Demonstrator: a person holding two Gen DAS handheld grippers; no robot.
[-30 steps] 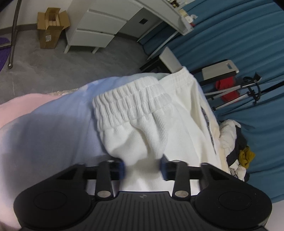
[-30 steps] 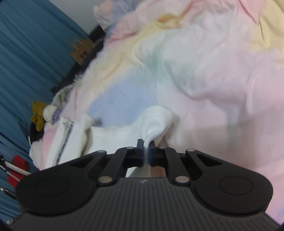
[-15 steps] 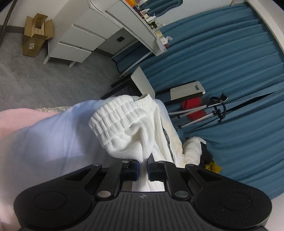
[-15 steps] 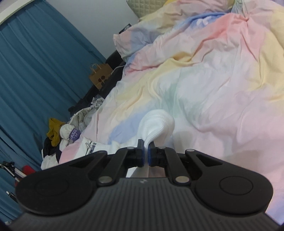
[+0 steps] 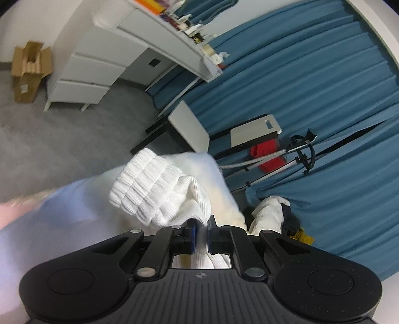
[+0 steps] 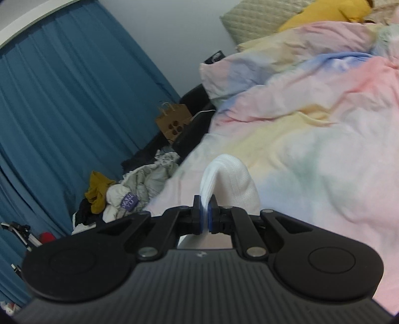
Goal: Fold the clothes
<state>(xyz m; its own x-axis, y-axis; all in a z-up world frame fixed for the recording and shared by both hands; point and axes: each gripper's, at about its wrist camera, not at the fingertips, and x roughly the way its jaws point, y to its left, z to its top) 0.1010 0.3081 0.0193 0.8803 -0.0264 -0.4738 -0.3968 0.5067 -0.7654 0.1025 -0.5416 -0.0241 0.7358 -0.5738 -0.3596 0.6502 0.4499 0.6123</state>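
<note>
White ribbed trousers [image 5: 152,192] with an elastic waistband hang lifted above the pastel bed cover [image 5: 37,224]. My left gripper [image 5: 201,233] is shut on the fabric just below the bunched waistband. In the right wrist view, my right gripper [image 6: 205,217] is shut on another fold of the same white trousers [image 6: 229,179], which arches up over the fingers. Most of the garment hangs below both grippers, out of sight.
The rumpled pastel duvet [image 6: 311,124] covers the bed, with pillows [image 6: 261,20] at its head. A clothes pile [image 6: 129,192] lies on the floor by the blue curtain [image 6: 62,112]. A white drawer desk [image 5: 94,72], a cardboard box [image 5: 27,72] and a tripod [image 5: 286,154] stand beyond the bed.
The left gripper's jaws closed on the trousers. Both grippers then rose, lifting the garment off the bed; the views tilted up toward the room and the pillows.
</note>
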